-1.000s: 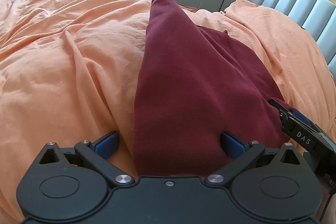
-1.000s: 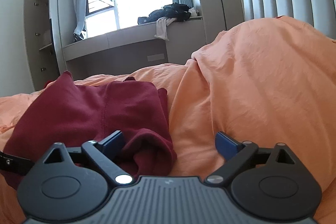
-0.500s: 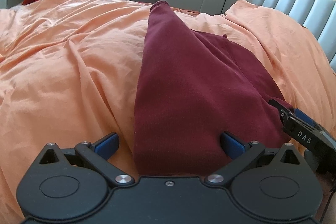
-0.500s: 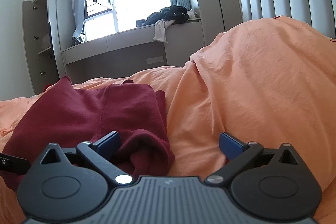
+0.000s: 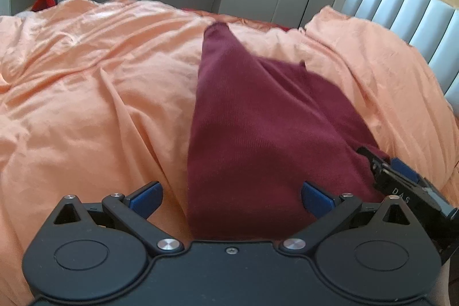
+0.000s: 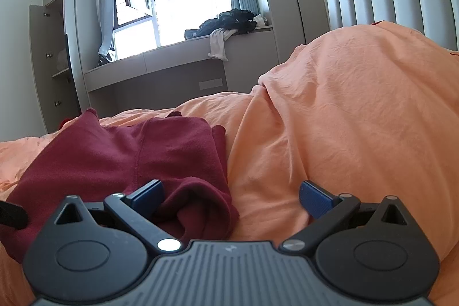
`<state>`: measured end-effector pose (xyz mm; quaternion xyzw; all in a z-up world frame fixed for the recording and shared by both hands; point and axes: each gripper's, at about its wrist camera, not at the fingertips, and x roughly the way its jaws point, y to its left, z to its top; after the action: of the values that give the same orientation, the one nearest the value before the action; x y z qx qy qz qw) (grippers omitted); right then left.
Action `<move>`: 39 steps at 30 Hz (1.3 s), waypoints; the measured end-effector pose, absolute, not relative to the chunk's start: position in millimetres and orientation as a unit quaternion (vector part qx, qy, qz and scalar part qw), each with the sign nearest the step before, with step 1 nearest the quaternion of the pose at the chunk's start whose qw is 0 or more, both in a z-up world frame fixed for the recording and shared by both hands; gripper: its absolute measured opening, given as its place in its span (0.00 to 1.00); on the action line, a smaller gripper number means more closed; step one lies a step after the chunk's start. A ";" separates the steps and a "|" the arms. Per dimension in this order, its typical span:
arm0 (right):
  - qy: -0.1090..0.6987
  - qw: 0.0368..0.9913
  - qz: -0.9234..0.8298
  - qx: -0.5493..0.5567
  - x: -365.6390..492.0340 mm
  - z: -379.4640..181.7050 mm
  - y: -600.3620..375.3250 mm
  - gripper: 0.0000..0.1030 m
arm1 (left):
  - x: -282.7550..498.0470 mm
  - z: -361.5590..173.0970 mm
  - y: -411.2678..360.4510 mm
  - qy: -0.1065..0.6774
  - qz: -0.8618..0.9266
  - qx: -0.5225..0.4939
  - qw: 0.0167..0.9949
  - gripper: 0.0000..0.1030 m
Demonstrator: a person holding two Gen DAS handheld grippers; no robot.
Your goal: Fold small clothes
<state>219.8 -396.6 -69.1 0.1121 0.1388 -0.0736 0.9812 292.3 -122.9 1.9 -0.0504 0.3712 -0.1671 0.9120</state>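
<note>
A dark red knit garment point(image 5: 258, 128) lies on the orange duvet point(image 5: 86, 93), folded lengthwise, with one narrow end pointing away. My left gripper point(image 5: 231, 195) is open, its blue pads either side of the garment's near edge. My right gripper point(image 6: 231, 192) is open at the garment's near right corner point(image 6: 200, 208); its left pad rests on the bunched red cloth point(image 6: 160, 151) and its right pad is over the duvet point(image 6: 344, 119). The right gripper also shows in the left wrist view point(image 5: 401, 179), at the garment's right edge.
A grey padded headboard point(image 5: 416, 19) stands to the right. A raised hump of duvet point(image 6: 358, 82) lies right of the garment. A grey window bench point(image 6: 172, 70) with dark clothes point(image 6: 229, 22) sits beyond the bed. A red item point(image 5: 44, 2) lies far left.
Both grippers have pulled back slightly and tilted up, so more of the room shows. Both stay open. The garment has not moved.
</note>
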 end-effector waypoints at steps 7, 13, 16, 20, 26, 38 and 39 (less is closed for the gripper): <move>0.093 0.973 -0.013 0.211 215.8 -62.9 -419.4 1.00 | 302.6 20.5 -109.0 0.313 -0.177 -0.080 0.929 1.00; 0.112 0.976 0.014 0.184 236.4 -60.0 -415.8 0.88 | 331.6 11.1 -114.5 0.328 -0.165 -0.019 0.930 1.00; 0.137 0.971 0.028 0.192 248.3 -66.8 -417.2 0.81 | 340.9 3.6 -106.2 0.334 -0.183 -0.032 0.924 1.00; 0.146 0.969 0.025 0.196 250.3 -72.7 -417.5 0.77 | 349.3 -10.8 -98.2 0.344 -0.200 -0.051 0.916 1.00; 0.164 0.967 0.029 0.193 251.9 -77.5 -408.1 0.52 | 342.0 -18.7 -107.4 0.314 -0.190 -0.024 0.930 1.00; 0.163 0.964 0.024 0.209 248.3 -77.7 -407.7 0.45 | 348.6 -15.9 -114.9 0.318 -0.195 -0.006 0.928 1.00; 0.163 0.963 0.023 0.212 248.8 -78.3 -407.9 0.45 | 349.6 -15.4 -115.8 0.321 -0.194 -0.006 0.927 1.00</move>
<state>248.8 -407.9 -78.3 0.2116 0.1634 0.0232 0.9633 349.6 -115.8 -15.4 -0.0055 0.3210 -0.1937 0.9270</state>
